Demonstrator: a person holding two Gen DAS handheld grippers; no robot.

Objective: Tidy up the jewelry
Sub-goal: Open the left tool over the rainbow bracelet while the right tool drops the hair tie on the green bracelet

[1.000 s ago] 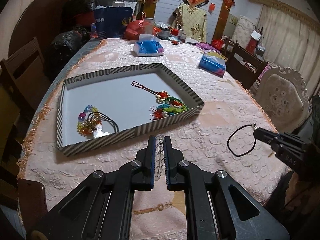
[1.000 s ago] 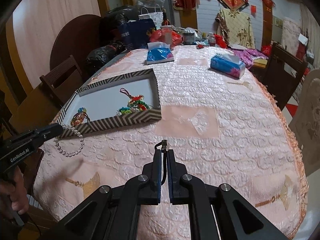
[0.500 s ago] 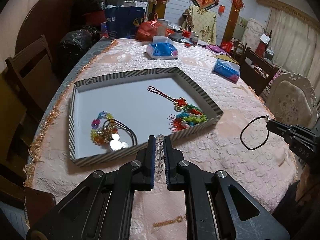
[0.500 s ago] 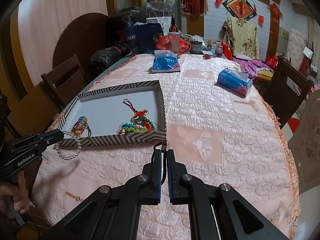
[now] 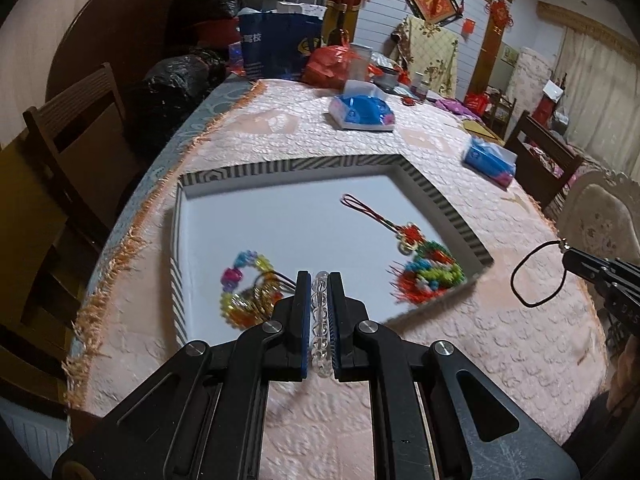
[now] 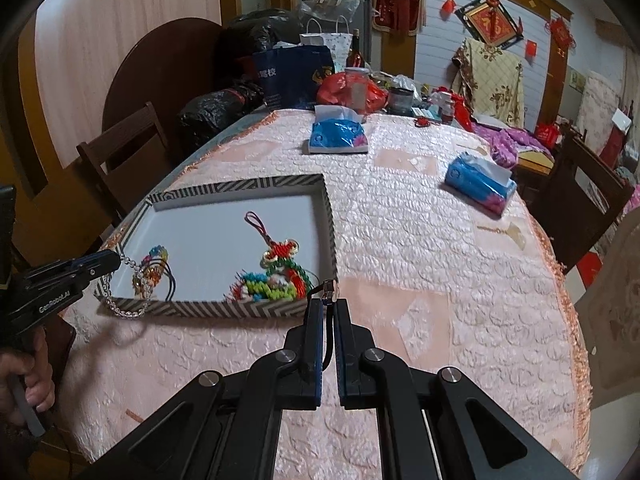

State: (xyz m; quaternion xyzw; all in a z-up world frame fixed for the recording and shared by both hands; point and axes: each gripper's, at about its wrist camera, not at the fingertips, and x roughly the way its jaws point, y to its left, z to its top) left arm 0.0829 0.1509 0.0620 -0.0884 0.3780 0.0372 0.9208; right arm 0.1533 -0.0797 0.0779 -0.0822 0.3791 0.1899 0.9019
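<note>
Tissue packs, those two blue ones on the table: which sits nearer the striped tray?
The blue tissue pack beyond the striped tray's far edge; the other blue pack lies off right, toward the dark chair.

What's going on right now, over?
Left gripper shut on clear bead bracelet. Right gripper shut on black cord. Tray ahead, nothing blocking.

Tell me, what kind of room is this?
Probably a home dining room: a big table under a pink tablecloth, wooden chairs around it, tissue packs and red Chinese New Year decorations on the wall.
</note>
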